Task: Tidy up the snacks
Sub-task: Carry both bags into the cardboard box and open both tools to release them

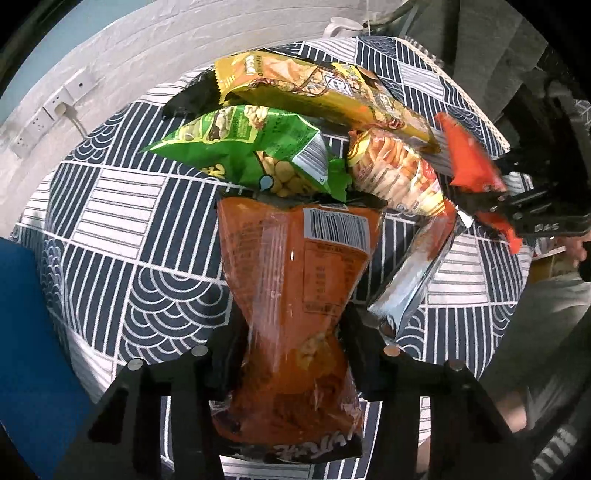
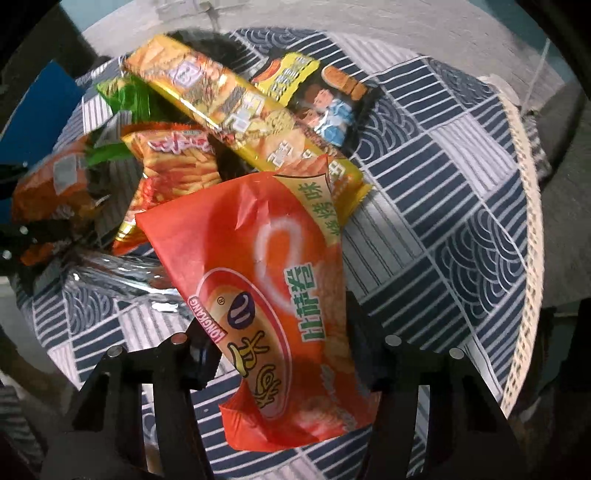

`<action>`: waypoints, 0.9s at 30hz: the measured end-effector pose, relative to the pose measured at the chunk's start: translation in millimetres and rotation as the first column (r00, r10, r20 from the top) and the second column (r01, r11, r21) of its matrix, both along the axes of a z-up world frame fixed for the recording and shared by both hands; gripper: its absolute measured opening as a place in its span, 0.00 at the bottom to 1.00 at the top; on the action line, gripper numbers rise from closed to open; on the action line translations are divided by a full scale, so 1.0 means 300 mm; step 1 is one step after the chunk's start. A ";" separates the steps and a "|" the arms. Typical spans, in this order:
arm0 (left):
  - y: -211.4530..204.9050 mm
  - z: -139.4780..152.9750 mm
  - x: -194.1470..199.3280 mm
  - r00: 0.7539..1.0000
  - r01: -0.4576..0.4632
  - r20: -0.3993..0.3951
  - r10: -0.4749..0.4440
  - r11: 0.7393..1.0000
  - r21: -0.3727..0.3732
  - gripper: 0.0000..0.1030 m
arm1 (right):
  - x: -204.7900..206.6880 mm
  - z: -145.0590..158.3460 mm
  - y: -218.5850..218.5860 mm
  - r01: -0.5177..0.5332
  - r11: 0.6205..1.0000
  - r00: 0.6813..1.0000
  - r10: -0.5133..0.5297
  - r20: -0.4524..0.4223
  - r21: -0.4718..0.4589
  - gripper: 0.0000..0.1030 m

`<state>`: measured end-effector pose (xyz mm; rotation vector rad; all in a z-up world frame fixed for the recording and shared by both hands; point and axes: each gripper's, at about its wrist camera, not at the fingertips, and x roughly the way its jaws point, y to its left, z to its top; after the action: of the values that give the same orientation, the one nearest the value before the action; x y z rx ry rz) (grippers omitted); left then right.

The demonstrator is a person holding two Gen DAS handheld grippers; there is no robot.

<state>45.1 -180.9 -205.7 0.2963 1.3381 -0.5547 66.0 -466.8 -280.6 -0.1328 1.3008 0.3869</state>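
Observation:
My left gripper [image 1: 291, 354] is shut on a dark orange snack bag [image 1: 295, 280], barcode side up, held over the table. My right gripper [image 2: 291, 343] is shut on a bright orange-red snack packet [image 2: 266, 258]; that packet also shows in the left wrist view [image 1: 469, 158]. A pile of snacks lies beyond: a green peanut bag [image 1: 243, 147], a long yellow cracker pack [image 1: 325, 96], a fries-print bag [image 1: 399, 173], a silver-backed packet [image 1: 410, 277] and a black packet [image 2: 325, 92]. The yellow pack [image 2: 236, 107] and fries bag [image 2: 177, 162] show in the right wrist view.
A round table wears a navy and white patterned cloth [image 1: 122, 206], its edge near on the right [image 2: 524, 236]. A blue object [image 1: 26, 332] stands at the left. A white wall with sockets [image 1: 55, 107] lies behind. A white cup [image 1: 341, 26] sits at the far edge.

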 end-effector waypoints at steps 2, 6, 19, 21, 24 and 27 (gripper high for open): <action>0.010 0.002 -0.007 1.000 -0.004 0.006 0.004 1.000 0.006 0.48 | -0.006 0.038 -0.007 0.025 1.000 1.000 -0.025 0.015 0.007 0.56; 0.038 0.027 -0.014 1.000 -0.026 0.018 0.026 1.000 0.004 0.47 | -0.017 0.105 -0.023 0.058 0.998 0.997 -0.059 0.047 0.031 0.56; 0.141 0.193 -0.105 0.992 -0.060 0.108 0.061 0.998 -0.017 0.47 | -0.085 0.304 0.061 0.048 0.996 0.986 -0.059 0.156 0.071 0.56; 0.157 0.216 -0.110 0.990 -0.073 0.123 0.074 0.997 -0.014 0.47 | -0.074 0.323 0.090 0.041 0.996 0.984 -0.054 0.167 0.080 0.56; 0.195 0.264 -0.112 0.982 -0.102 0.157 0.103 0.995 -0.013 0.47 | -0.073 0.361 0.132 0.029 0.996 0.981 -0.045 0.186 0.088 0.56; 0.240 0.307 -0.114 0.975 -0.129 0.181 0.131 0.991 -0.024 0.47 | -0.067 0.397 0.171 0.015 0.995 0.979 -0.034 0.202 0.096 0.56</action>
<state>11.0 -108.9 -113.6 0.2416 1.1674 -0.4148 45.8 -415.6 -161.5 -0.0749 1.0799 0.4015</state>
